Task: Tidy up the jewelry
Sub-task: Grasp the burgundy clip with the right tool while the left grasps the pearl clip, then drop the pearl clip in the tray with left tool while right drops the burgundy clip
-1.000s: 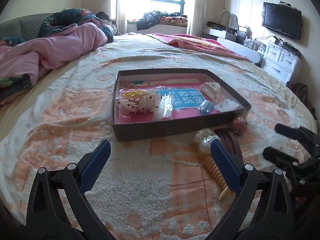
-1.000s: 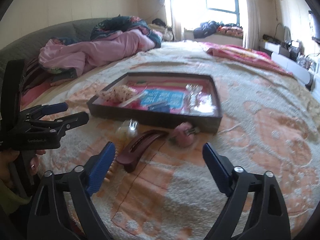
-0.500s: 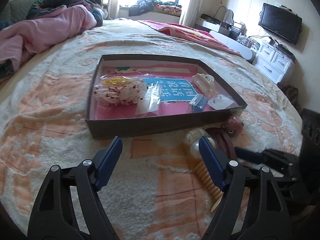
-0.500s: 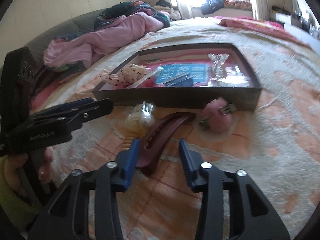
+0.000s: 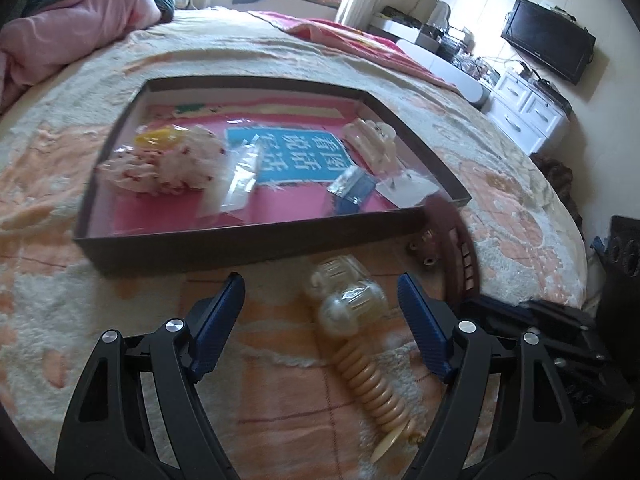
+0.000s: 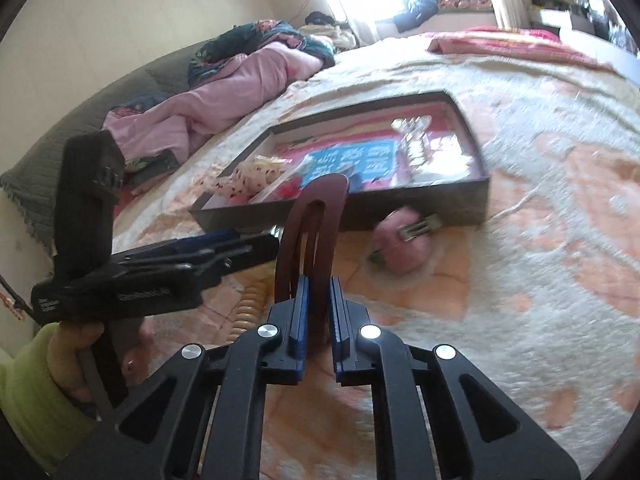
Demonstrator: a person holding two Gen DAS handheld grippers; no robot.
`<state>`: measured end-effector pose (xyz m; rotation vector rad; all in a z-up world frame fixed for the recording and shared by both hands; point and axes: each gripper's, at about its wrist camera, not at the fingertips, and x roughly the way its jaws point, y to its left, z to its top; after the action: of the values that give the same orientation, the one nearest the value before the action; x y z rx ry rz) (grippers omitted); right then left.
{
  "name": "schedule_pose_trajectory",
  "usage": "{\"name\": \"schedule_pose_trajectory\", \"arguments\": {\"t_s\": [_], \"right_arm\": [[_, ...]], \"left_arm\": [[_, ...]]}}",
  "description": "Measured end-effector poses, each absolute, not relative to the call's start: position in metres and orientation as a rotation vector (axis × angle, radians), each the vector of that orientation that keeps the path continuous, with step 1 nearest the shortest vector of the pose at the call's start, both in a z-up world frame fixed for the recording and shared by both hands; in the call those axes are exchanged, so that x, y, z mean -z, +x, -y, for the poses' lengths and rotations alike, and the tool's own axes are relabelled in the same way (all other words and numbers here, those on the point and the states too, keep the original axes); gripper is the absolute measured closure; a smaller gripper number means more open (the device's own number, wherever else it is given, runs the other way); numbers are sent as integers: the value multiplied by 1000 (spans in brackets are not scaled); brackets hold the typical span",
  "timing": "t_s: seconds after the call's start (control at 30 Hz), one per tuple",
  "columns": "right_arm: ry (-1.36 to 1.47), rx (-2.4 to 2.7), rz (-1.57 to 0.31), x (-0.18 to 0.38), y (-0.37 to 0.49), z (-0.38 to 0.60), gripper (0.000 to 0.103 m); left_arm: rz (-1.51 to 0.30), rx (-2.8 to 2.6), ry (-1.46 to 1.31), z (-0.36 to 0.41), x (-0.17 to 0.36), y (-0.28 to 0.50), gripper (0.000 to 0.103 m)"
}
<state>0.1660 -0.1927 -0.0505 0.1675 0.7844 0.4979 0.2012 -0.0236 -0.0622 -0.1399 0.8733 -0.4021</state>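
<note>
The bed (image 5: 500, 184) is spreading under both my hand-held grippers, its dark tray (image 5: 256, 240) lying just ahead of them. My right hand-held gripper (image 6: 318, 312) is clamping the near end of the maroon hair clip (image 6: 316, 216), which is pointing toward the tray. My left hand-held gripper (image 5: 320, 316) is gaping wide around the pearl hair clip (image 5: 352, 312) without touching it.

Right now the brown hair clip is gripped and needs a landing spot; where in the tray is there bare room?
Free: the pink floor by the dark shallow tray's near wall, and the blue printed panel. Crowded: floral fabric scrunchie at the left, clear plastic claw clip and small packets at the right.
</note>
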Motion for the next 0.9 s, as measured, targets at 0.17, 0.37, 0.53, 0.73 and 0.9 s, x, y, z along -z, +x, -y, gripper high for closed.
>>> {"name": "schedule_pose_trajectory", "arguments": {"t_s": [0.17,0.37,0.53,0.73,0.9], "right_arm": [[140,-424,-747,44,167,210,94],[178,-381,-726,41,175,230,94],[181,-368,-705,36,176,232,94],[174,-371,-684,30,177,230,94],[162,-378,-675,26,178,226,94]], "left_arm": [[-902,422,-132,32,69,208,52],[-911,441,-90,46,72,208,63],[-876,430,-62,47,65,202,66],[-813,436,-79,41,43,197,66],[-759,421,-86,36,25,197,66]]}}
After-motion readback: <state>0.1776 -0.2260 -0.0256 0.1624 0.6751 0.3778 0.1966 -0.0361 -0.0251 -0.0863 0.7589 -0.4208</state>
